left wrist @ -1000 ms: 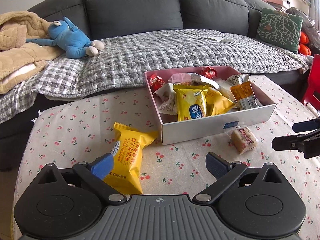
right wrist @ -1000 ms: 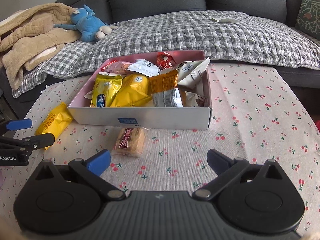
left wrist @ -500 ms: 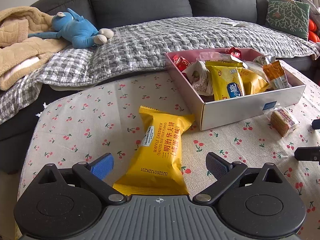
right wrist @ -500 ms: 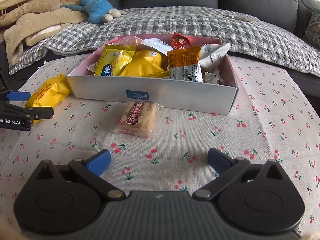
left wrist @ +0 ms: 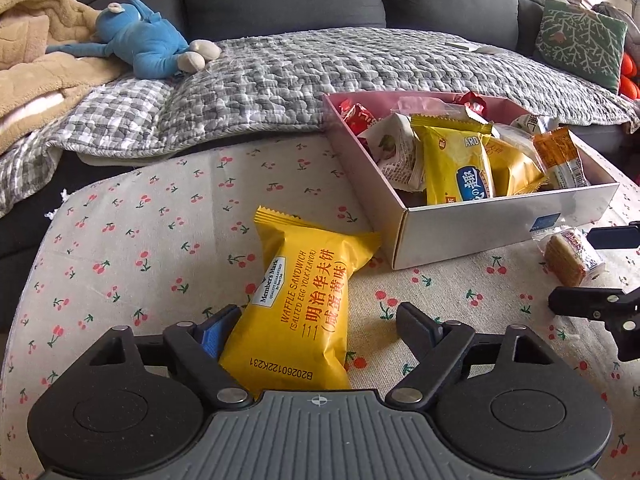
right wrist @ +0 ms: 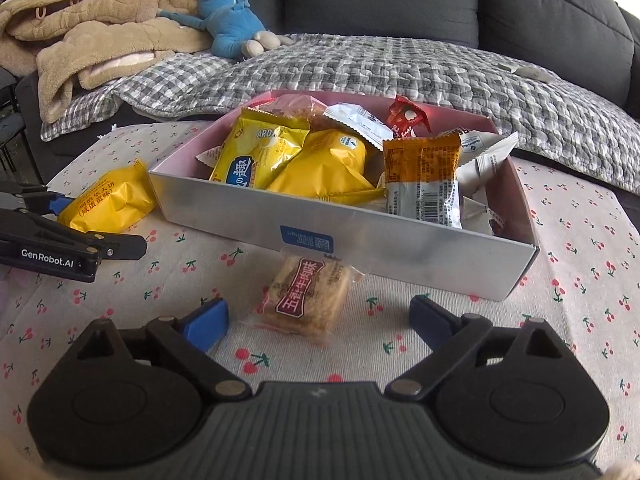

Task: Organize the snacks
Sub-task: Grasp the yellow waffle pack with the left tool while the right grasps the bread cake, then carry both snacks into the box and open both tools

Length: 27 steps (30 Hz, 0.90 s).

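1. Far left on the sofa (right wrist: 400,0), a tan blanket (right wrist: 100,28) lies heaped up, and a blue plush toy (right wrist: 228,24) sprawls beside it on the grey checked quilt (right wrist: 400,76).
2. Down on the cherry-print tablecloth (left wrist: 140,220) lies the yellow waffle sandwich packet (left wrist: 304,300), just left of the box, one top corner almost at the box's near corner.
3. The left gripper (left wrist: 316,328) straddles that packet's lower end: its jaws are closing, the blue pad on the left right against the packet's edge, the right finger apart from it with cloth showing between. Not clamped yet!
4. Middle of the table now: the white box (right wrist: 360,236), pink inside, is crammed with snacks, among them yellow packets (right wrist: 256,156), an orange-and-white wrapper (right wrist: 420,176) standing upright, and a red sweet (right wrist: 406,118) at the back.
5. Just in front of the box's near wall sits the small clear-wrapped biscuit (right wrist: 308,296), its top edge right by the blue label.
6. The right gripper (right wrist: 316,320) has its jaws closing either side of the biscuit, with a clear gap on both sides, so nothing is gripped.
7. Far right, in the left wrist view, a green patterned cushion (left wrist: 580,40) leans in the sofa corner.
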### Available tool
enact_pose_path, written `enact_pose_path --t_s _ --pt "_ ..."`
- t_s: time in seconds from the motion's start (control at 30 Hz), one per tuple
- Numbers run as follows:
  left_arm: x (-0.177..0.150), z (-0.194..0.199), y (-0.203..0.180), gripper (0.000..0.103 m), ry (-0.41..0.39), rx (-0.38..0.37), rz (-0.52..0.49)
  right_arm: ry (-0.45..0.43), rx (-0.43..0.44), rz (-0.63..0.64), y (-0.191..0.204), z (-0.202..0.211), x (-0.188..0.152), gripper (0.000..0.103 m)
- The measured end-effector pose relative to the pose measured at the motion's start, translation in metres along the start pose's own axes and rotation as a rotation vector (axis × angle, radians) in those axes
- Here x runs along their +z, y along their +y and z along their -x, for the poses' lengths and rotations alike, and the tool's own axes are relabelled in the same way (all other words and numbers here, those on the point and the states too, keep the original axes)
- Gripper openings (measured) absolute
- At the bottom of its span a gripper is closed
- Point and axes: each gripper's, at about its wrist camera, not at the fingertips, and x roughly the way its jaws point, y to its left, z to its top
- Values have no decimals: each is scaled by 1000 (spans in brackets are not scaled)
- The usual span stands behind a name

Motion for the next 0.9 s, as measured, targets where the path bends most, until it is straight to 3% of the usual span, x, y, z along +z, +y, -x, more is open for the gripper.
enact_pose_path --t_s 0.23,0.4,0.43,0.9 --pt "3 4 -7 51 17 4 9 -11 14 23 2 2 2 65" --pt "5 7 -9 45 38 27 47 -3 24 33 3 6 3 45" --pt "5 8 -9 44 43 34 54 1 25 35 3 7 3 34" --pt "7 24 -10 40 68 39 110 35 54 -52 -14 21 8 32"
